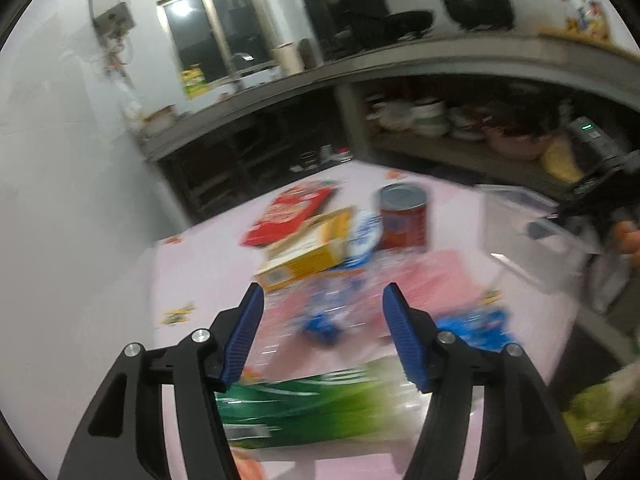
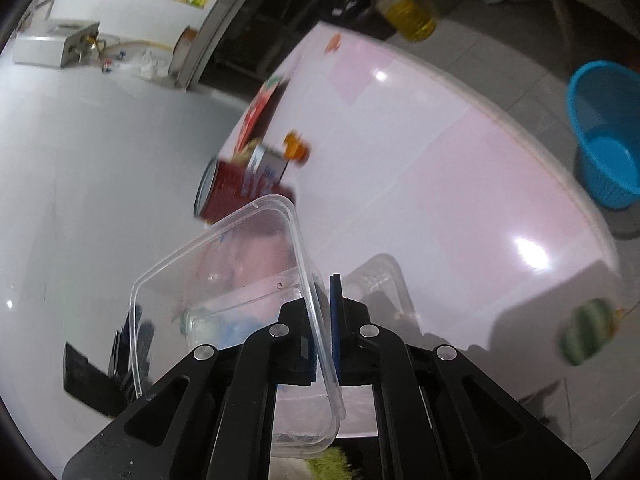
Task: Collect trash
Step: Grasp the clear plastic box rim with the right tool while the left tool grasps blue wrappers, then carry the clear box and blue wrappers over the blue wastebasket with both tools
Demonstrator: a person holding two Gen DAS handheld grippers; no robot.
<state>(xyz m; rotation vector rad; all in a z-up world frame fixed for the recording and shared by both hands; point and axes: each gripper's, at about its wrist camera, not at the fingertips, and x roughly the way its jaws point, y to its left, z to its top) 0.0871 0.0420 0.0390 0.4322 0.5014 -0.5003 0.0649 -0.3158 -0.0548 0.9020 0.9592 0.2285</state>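
Ahead of the wide-open left gripper (image 1: 322, 334) lie a yellow box (image 1: 308, 254) and red can (image 1: 402, 216), while the right gripper (image 2: 323, 312) pinches a clear plastic container (image 2: 224, 280) by its rim.

Clear plastic container (image 2: 224, 280) tilted above table — red can (image 1: 402, 216) upright.

Can (image 1: 403, 216) on table (image 1: 192, 276), box (image 1: 308, 252) left of it, flat packet (image 1: 290, 214) behind box, container (image 1: 532, 240) right.
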